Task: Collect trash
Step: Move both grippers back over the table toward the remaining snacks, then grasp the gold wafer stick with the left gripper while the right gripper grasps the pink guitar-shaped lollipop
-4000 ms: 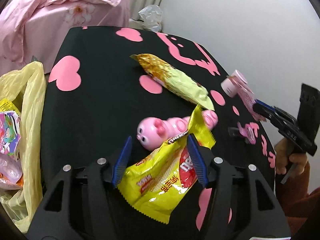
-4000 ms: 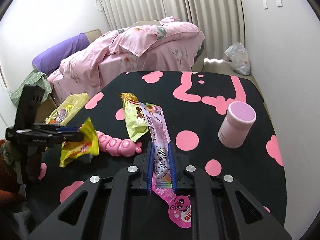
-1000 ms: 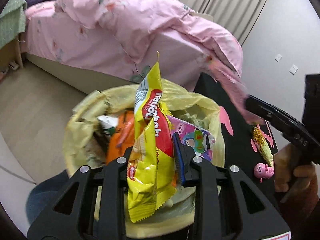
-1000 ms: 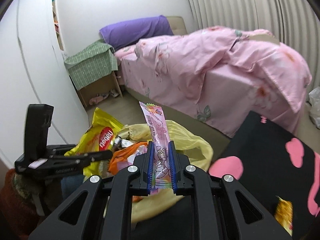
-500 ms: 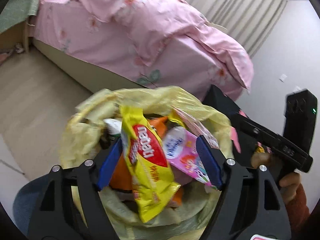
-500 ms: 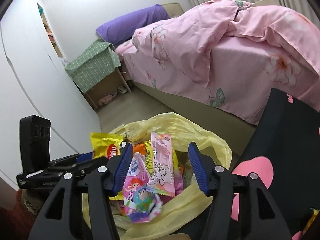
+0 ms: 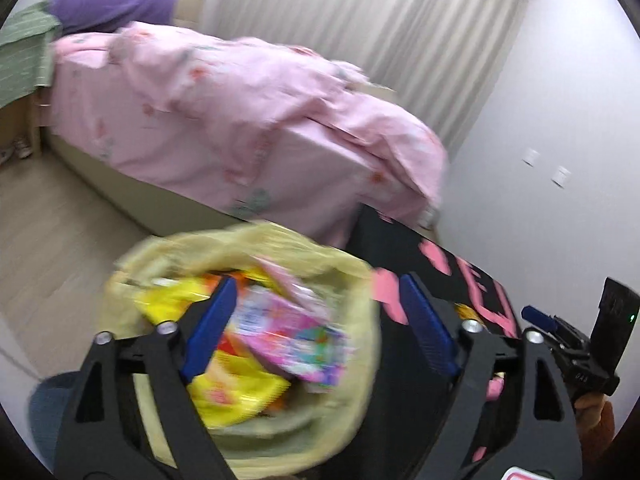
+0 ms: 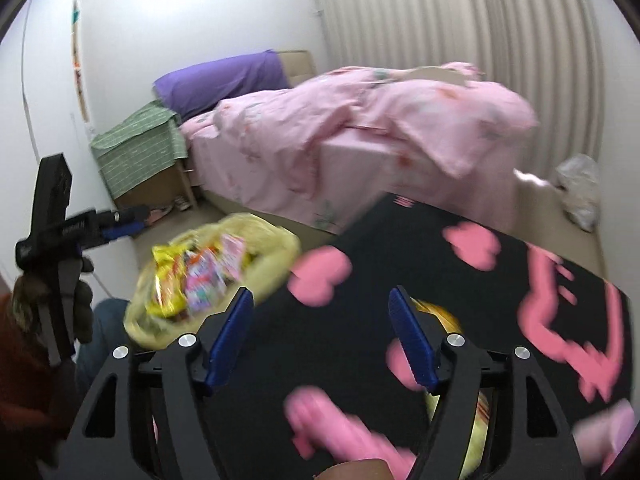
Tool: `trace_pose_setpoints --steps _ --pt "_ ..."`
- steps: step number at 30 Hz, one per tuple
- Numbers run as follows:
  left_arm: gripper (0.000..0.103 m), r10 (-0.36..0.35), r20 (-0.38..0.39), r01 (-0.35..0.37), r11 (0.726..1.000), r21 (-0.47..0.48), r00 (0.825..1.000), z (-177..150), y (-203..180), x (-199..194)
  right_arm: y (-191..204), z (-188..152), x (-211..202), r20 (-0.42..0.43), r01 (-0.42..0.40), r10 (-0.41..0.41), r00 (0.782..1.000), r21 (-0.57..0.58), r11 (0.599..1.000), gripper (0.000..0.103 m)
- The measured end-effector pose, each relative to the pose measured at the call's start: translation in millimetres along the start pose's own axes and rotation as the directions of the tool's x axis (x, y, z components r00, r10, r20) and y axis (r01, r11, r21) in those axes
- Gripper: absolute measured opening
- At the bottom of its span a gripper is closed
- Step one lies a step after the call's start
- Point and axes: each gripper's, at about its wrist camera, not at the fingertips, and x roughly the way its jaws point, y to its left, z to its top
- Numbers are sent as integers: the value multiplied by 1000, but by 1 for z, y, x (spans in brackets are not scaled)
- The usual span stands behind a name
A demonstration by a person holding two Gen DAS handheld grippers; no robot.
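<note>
The yellow trash bag (image 7: 344,272) stands beside the black table and holds several snack wrappers, among them the yellow packet (image 7: 236,392) and a pink wrapper (image 7: 296,336). My left gripper (image 7: 316,328) is open and empty above the bag. My right gripper (image 8: 320,340) is open and empty over the black table with pink shapes (image 8: 420,248). The bag also shows in the right wrist view (image 8: 276,244). A green-gold wrapper (image 8: 440,316) lies on the table behind the right finger. Both views are blurred.
A pink pig toy (image 8: 340,432) lies on the table near the right gripper. A bed with a pink quilt (image 7: 240,120) stands behind the bag. A white bag (image 8: 580,188) sits on the floor by the curtain. A green-covered stand (image 8: 136,140) is by the wall.
Both grippers have let their wrappers fall into the bag and opened. The right gripper has swung right, back over the table. The left gripper has pulled up from the bag.
</note>
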Motion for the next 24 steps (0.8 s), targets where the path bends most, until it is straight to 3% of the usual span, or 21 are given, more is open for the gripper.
trace_pose_setpoints --steps 5,9,13,16,18,24 --pt "83 -105 -154 118 990 74 983 -25 -56 39 -30 -49 -61 -61 186 -188 980 -35 982 67" --pt "83 -167 -288 209 970 122 943 -44 -108 72 -52 -92 -96 -124 280 -278 953 -2 960 67" --pt "83 -191 -369 264 951 159 910 -58 -155 99 -77 -130 -127 -114 335 -324 939 96 937 67" --pt "83 -195 -400 277 948 159 896 -65 -175 112 -97 -150 -139 -109 336 -321 941 177 925 67" --pt "83 -208 -444 302 941 153 872 -70 -191 126 -107 -159 -143 -107 339 -323 940 205 918 67" --pt "82 -102 -541 251 945 210 835 -74 -234 185 -120 -168 -138 -93 305 -291 952 273 912 67"
